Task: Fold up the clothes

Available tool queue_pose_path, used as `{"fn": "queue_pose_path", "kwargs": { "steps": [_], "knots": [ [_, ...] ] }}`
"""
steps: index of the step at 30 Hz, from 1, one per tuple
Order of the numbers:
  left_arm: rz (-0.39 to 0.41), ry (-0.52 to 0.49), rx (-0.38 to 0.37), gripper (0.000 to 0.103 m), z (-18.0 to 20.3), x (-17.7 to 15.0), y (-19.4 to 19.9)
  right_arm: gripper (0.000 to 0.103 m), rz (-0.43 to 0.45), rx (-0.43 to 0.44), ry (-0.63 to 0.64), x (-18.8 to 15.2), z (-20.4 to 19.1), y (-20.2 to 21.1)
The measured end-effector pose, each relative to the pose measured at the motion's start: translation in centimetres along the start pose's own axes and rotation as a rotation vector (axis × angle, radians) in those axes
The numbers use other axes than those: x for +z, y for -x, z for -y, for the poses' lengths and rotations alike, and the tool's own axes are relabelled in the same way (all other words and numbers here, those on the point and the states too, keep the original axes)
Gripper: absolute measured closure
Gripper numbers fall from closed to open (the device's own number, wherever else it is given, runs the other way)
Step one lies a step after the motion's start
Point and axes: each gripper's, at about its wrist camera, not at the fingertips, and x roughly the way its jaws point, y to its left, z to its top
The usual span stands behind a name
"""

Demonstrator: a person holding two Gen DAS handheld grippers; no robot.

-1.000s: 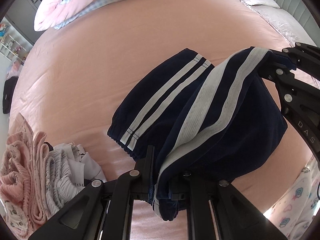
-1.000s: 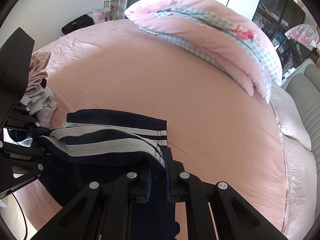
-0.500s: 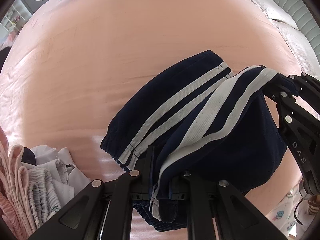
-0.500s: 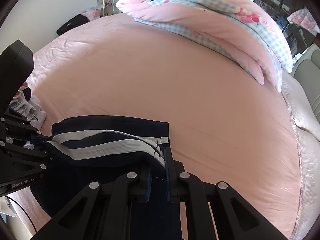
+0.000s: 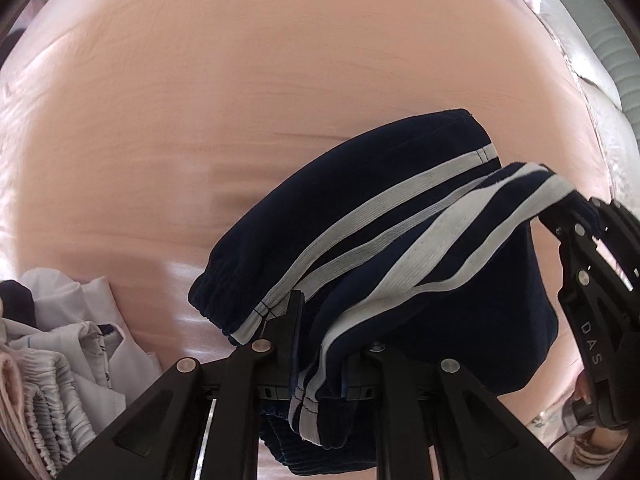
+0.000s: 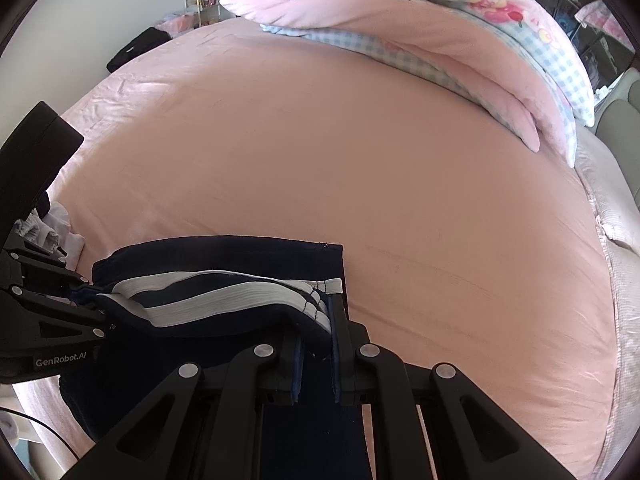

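The left gripper [image 5: 320, 344] pointed down at the bed, its jaws opening slightly with the striped edge of the navy trousers [image 5: 400, 248] still caught between them. The fingertips were buried in cloth, so whether the pads still pressed could not be made out for certain. The right gripper [image 6: 316, 344] was clenched on the other end of the same white-striped fold, its pads hidden by the bunched fabric.

The trousers hung as a band stretched between the two tools, the folded part draped over a lower layer that lay flat on the pink bedsheet [image 6: 360, 160]. Their near edge ran out of view beneath both grippers. In the left wrist view the right gripper appeared at the right edge, partly cut off.

To the left of the trousers sat a pile of folded clothes [image 5: 60, 352], white and pale pink, cropped by the frame. At the far side of the bed lay a folded pink and checked quilt [image 6: 420, 28]. A dark bag [image 6: 136, 50] rested at the far left edge, blurred.
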Motion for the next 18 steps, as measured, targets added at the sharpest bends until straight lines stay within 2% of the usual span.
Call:
{"fn": "queue_pose_path", "kwargs": {
  "steps": [4, 5, 8, 9, 12, 15, 18],
  "knots": [
    [-0.025, 0.017, 0.011, 0.074, -0.5, 0.7, 0.2, 0.094, -0.013, -0.012, 0.004, 0.1, 0.0, -0.6],
    [-0.025, 0.012, 0.022, 0.067, -0.3, 0.8, 0.4, 0.094, -0.019, -0.013, -0.002, 0.1, 0.1, -0.8],
    [-0.014, -0.014, 0.081, 0.036, 0.1, 1.0, 1.4, 0.094, -0.032, -0.010, -0.029, 0.2, 0.6, -1.2],
    [-0.005, -0.015, 0.111, 0.030, 0.0, 1.1, 1.9, 0.094, -0.034, -0.007, -0.043, 0.3, 0.8, -1.3],
    [0.021, -0.002, 0.153, 0.025, -0.6, 1.2, 3.6, 0.094, -0.042, -0.012, -0.061, 0.5, 1.2, -1.5],
    [0.023, 0.024, 0.113, 0.023, -1.4, 0.9, 4.9, 0.094, -0.041, -0.037, -0.053, 0.8, 1.1, -1.5],
    [0.044, 0.019, 0.132, 0.023, -1.3, -0.2, 5.9, 0.094, -0.039, -0.061, -0.041, 1.1, 0.8, -1.3]
  ]
}}
